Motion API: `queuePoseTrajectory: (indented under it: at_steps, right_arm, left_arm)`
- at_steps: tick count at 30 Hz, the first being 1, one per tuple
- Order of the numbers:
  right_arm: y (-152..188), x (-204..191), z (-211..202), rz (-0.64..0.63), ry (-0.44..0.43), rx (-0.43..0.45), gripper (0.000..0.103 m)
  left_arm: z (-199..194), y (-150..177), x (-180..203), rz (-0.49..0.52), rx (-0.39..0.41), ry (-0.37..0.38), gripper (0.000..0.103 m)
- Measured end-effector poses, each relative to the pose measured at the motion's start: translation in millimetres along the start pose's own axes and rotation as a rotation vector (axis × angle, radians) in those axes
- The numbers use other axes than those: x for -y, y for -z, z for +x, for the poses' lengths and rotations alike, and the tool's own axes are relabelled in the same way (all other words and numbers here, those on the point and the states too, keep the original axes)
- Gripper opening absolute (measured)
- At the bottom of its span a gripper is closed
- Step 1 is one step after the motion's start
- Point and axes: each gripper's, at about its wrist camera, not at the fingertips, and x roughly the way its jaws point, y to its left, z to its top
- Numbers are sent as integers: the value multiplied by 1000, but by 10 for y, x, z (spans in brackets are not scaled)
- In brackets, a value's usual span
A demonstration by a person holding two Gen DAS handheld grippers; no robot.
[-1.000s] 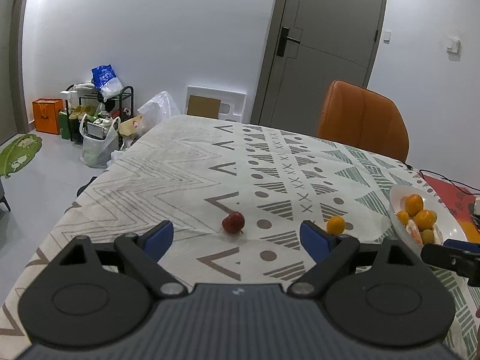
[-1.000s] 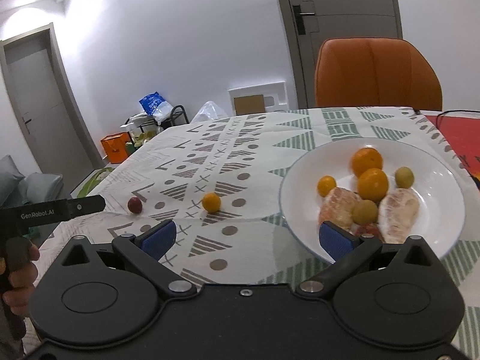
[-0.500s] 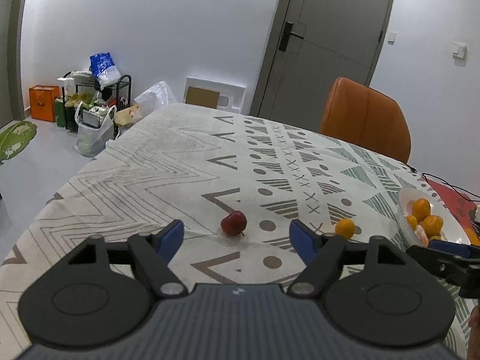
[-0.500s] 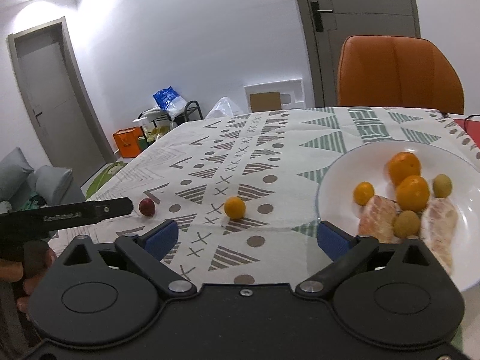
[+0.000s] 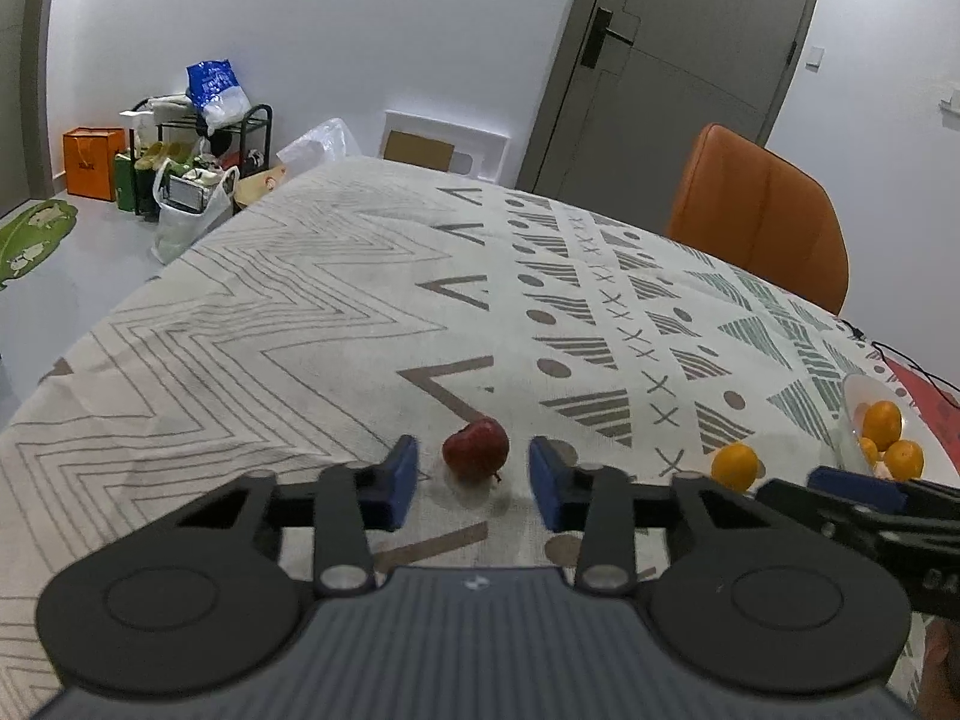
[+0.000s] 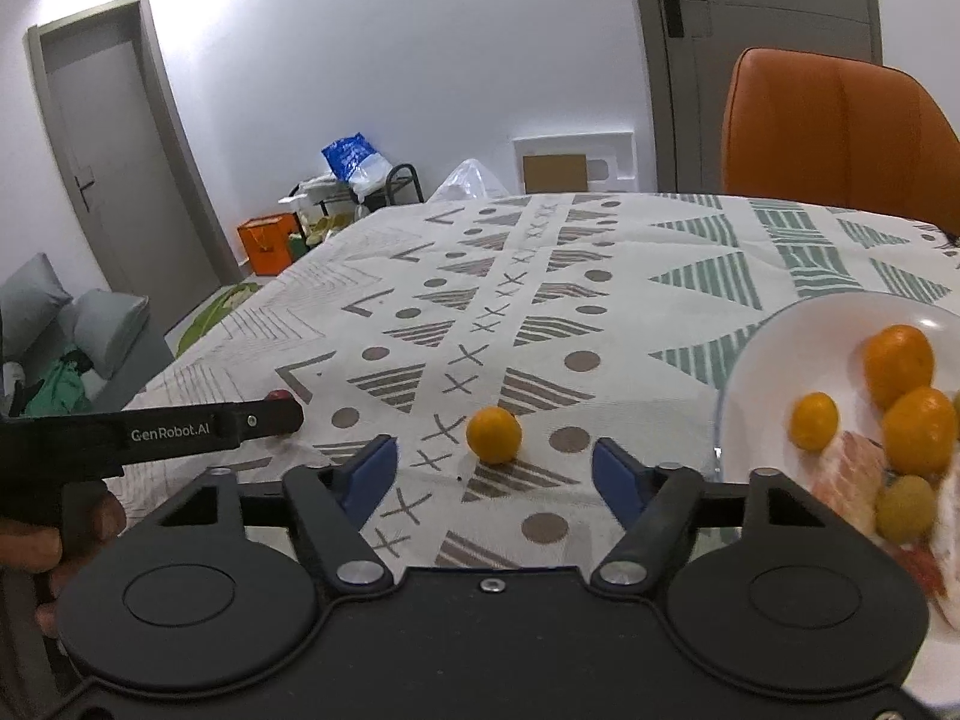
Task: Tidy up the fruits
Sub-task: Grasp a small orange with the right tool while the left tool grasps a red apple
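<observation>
Left hand-held gripper [image 5: 472,480] narrowed, now flanking red fruit [image 5: 476,449], stem toward camera; right [image 6: 495,474] wide.

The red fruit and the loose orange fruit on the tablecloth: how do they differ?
The red fruit is dark red with a small stem; the orange fruit is bright, round and smooth. The red fruit lies between the left hand-held gripper fingers, the orange fruit ahead of the right hand-held gripper. Both rest outside the plate.

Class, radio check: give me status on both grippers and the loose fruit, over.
Left gripper open, straddling red fruit, not touching. Right gripper open, empty, facing loose orange. Plate holds the rest. Nothing blocking.
</observation>
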Motion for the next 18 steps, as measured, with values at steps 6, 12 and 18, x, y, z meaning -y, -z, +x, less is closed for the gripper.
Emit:
queuePoseTrajectory:
  at_steps: [6,12,18]
  right_arm:
    - [-59,-35,110,-19,9,-12,61]
    - [-99,-80,278,-27,25,-43,44]
    - [-69,-160,248,-37,-12,-50,22]
  left_arm:
    - [30,-42,-22,7,-3,-1,23]
    - [-23,-70,-95,-18,11,13,23]
    - [-112,-90,-104,-15,20,6,23]
